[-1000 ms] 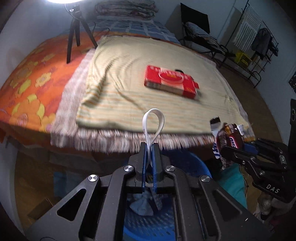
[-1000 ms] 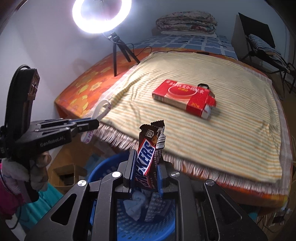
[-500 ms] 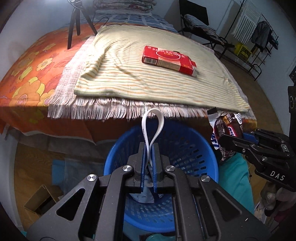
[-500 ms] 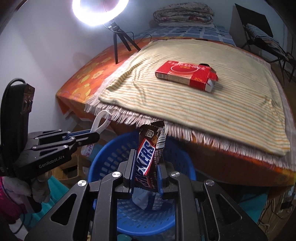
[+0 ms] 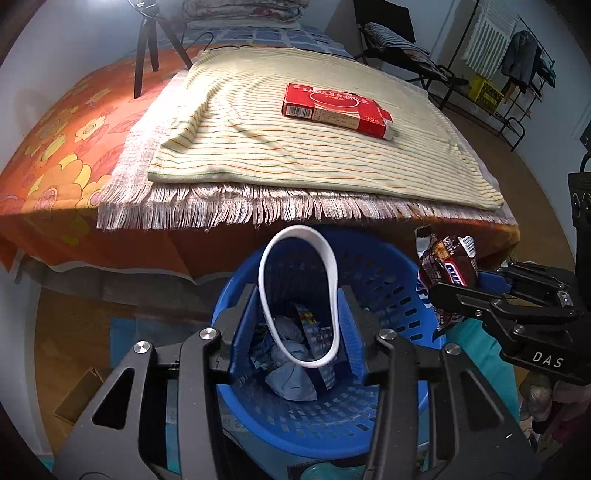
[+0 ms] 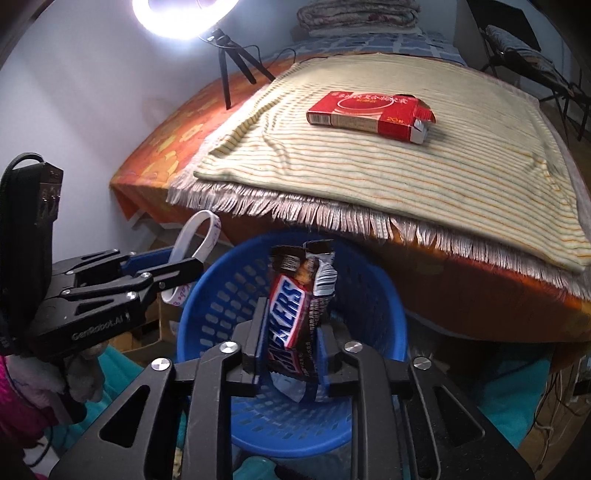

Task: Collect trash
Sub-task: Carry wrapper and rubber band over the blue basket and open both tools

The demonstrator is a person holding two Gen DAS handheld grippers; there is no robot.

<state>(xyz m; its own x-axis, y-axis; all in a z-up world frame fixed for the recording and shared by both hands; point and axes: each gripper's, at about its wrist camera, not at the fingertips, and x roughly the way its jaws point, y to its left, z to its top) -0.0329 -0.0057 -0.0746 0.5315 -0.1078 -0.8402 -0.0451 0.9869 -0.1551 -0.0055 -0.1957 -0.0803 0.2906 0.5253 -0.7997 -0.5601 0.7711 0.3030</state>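
Here, both grippers are positioned over a blue perforated basket (image 5: pixel 388 280) that stands on the floor just in front of the bed edge. The left gripper (image 5: pixel 299 306) is seen with its jaws parted, having just been opening; a white loop band (image 5: pixel 295 236) stands between them, sprung wide into an oval, and whether the blue pads still press on its sides cannot be told. The band is located directly above the basket's interior, in which crumpled blue paper (image 5: pixel 291 380) and other scraps are already contained. The right gripper (image 6: pixel 291 339) is also over the basket; its jaws have just been opening slightly, and an upright Snickers wrapper (image 6: pixel 291 314) remains between them, with the pads at its sides. A firm clamp cannot be confirmed. On the bed, a striped cream blanket (image 6: pixel 406 177) with a fringed border is spread over an orange floral sheet (image 5: pixel 55 147). A red carton (image 6: pixel 369 114), one end flap torn open, lies flat on the blanket, well apart from both grippers. A lit ring light (image 6: pixel 177 18) on a tripod is mounted at the far side of the bed.
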